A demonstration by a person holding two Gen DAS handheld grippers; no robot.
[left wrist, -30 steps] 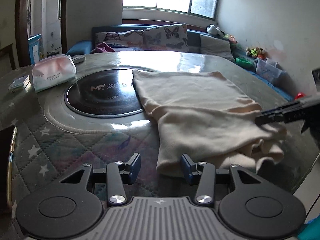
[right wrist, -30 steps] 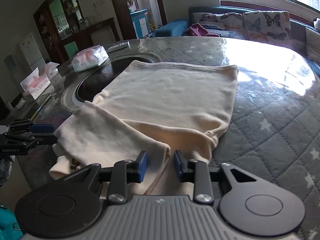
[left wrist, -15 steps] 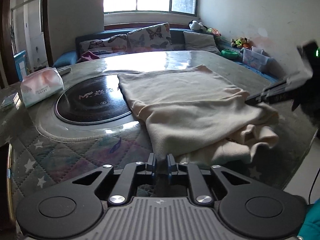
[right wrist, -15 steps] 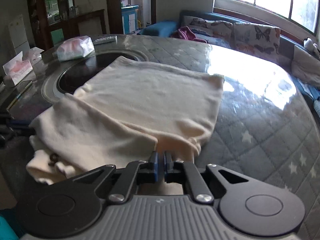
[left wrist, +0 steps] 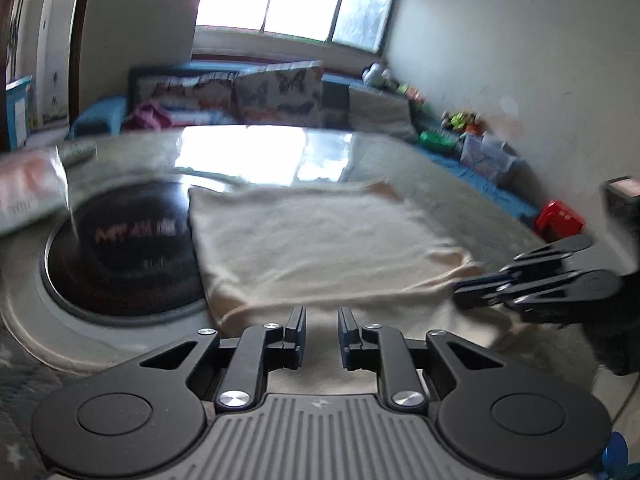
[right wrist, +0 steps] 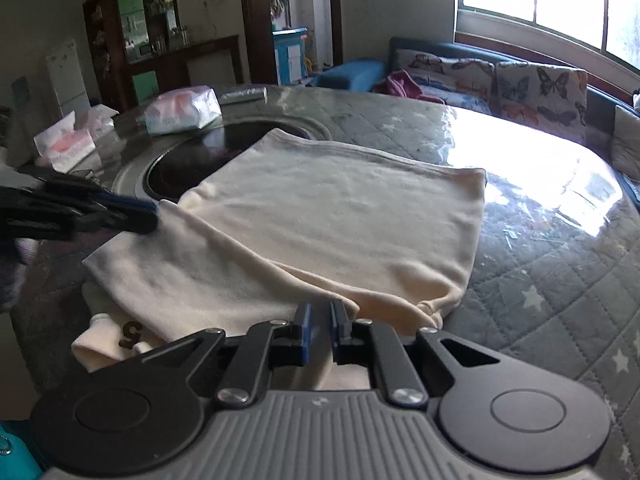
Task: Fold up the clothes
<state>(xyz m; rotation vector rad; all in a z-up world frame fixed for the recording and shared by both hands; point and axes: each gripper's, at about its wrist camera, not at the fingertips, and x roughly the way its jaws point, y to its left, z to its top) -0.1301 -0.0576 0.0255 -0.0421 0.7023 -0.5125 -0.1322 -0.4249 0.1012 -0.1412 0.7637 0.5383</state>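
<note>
1. Left gripper (left wrist: 322,330): seen from its own wrist camera at the lower centre of the frame, level and pointing forward over the near edge of the cream garment (left wrist: 320,240). Its fingers (left wrist: 297,326) stand apart with a narrow gap; nothing lies between them.
2. The same gripper appears at the left edge of the right wrist view (right wrist: 148,218), its tips at the garment's left fold.
3. Right gripper (right wrist: 319,330): lower centre of its own view, level, aimed across the garment (right wrist: 340,216). Its fingers (right wrist: 304,328) are slightly parted, cloth directly beneath; whether they pinch it cannot be told.
4. In the left wrist view this gripper (left wrist: 460,294) enters from the right edge, tips at the garment's right corner.
5. The garment lies partly folded on the quilted surface (right wrist: 560,288), its far left corner overlapping the dark round inset (left wrist: 120,248).
6. A tissue pack (right wrist: 184,112) lies at the upper left.
</note>
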